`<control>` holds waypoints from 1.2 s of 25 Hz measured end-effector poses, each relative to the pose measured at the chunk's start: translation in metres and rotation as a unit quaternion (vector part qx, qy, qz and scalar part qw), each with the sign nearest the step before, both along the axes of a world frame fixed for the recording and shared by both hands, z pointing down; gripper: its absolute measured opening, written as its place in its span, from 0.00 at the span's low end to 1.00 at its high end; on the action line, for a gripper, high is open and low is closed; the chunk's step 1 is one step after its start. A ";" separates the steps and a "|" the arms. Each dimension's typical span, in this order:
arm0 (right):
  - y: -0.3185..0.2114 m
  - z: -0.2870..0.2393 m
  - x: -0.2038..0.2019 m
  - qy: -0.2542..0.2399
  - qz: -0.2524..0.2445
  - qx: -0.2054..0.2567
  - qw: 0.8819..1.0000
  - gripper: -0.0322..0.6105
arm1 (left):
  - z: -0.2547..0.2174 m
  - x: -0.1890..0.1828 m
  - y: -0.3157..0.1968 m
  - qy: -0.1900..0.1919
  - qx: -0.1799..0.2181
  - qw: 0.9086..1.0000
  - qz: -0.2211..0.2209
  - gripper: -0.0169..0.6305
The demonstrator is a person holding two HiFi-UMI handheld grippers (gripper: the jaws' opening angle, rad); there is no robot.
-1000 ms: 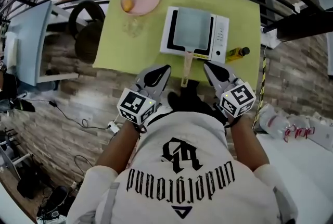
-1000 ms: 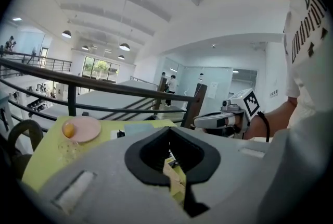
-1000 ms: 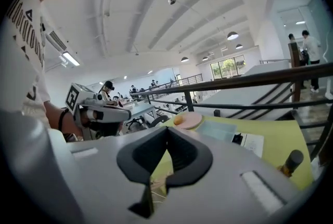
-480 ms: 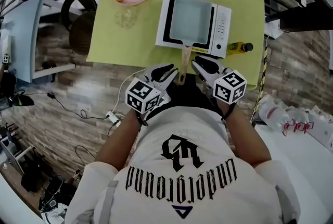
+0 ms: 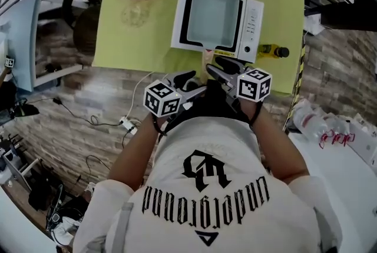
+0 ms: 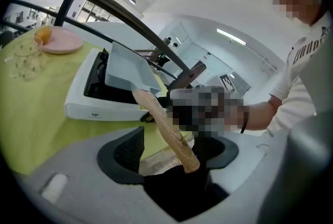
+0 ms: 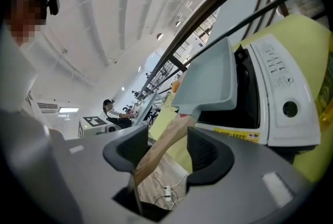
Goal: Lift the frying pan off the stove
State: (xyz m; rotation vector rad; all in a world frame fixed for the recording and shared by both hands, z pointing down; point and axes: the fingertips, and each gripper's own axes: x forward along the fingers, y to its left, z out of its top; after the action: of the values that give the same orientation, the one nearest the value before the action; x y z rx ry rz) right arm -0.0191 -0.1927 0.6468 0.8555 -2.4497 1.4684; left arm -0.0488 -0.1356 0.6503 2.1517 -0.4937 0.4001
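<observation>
The frying pan (image 5: 213, 17) sits on the stove (image 5: 254, 22), not yet lifted, while the left gripper (image 5: 197, 82) and right gripper (image 5: 217, 67), jaws just opened wide, each straddle its wooden handle (image 6: 167, 129) unclamped, so gripping and lifting apparently remain.

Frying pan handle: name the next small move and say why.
Probably close the left tongs and right tongs on the wooden handle: both have just been opening and straddle it ungripped, with the frying pan on the stove.
</observation>
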 end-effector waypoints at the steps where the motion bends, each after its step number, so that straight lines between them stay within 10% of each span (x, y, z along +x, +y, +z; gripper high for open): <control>1: 0.000 0.004 -0.002 -0.008 -0.002 -0.009 1.000 0.42 | 0.004 0.002 0.000 0.006 -0.009 1.000 0.004 0.52; 18: -0.025 0.035 -0.025 -0.131 -0.015 -0.102 0.986 0.47 | 0.016 0.032 0.000 0.142 -0.128 0.980 0.059 0.50; 23: -0.028 0.035 -0.031 -0.174 -0.018 -0.117 0.978 0.44 | 0.013 0.038 0.005 0.156 -0.128 0.976 0.077 0.32; 30: -0.027 0.034 -0.033 -0.175 -0.035 -0.109 0.978 0.39 | 0.015 0.039 0.006 0.150 -0.123 0.978 0.077 0.30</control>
State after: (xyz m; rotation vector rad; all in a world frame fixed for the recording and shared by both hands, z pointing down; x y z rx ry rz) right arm -0.0523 -0.2201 0.6807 0.4976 -2.4492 1.9576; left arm -0.0099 -0.1298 0.6655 1.9690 -0.0996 0.2020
